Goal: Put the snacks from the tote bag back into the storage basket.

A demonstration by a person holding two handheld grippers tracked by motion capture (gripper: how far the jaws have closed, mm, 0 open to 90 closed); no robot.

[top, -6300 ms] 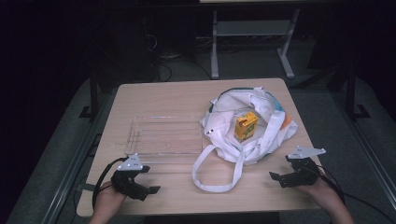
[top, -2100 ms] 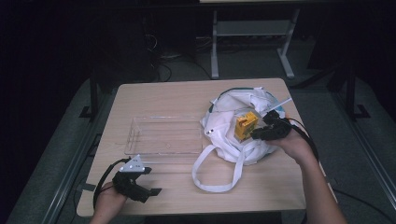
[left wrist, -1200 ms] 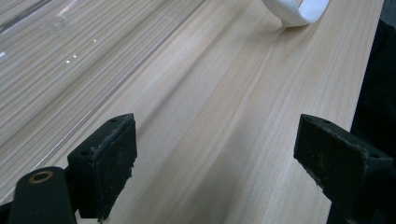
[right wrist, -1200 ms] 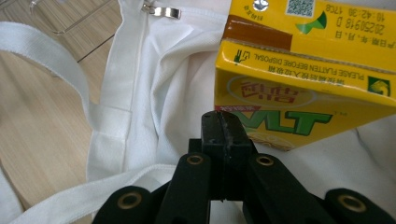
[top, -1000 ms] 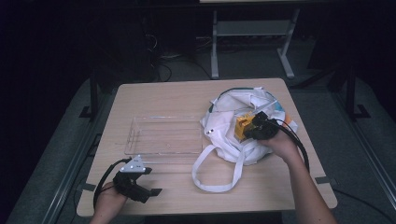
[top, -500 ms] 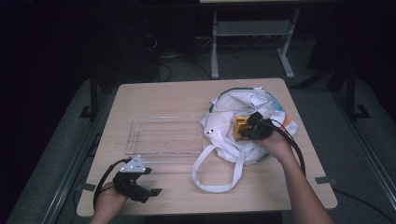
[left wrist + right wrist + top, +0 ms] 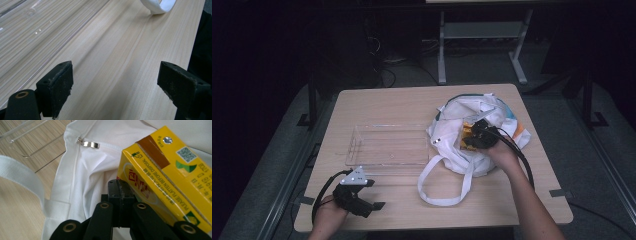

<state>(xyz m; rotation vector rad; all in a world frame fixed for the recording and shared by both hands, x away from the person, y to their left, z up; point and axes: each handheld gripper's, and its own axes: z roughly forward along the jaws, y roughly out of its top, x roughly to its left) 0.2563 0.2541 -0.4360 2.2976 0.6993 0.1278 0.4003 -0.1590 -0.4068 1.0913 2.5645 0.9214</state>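
Yellow carton now touched by closed right tool, moved into white bag.

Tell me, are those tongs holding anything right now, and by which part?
The right tongs are shut beside the yellow carton in the white bag; whether they pinch it cannot be told. The left tongs are open, holding nothing.

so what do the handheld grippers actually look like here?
Both are black. The left gripper carries a grey three-cornered plate on top and has blocky, scuffed pads. The right gripper shows black linkage bars with brass-coloured pivot rings. A black cable trails from each. Forearms are bare, no sleeves.
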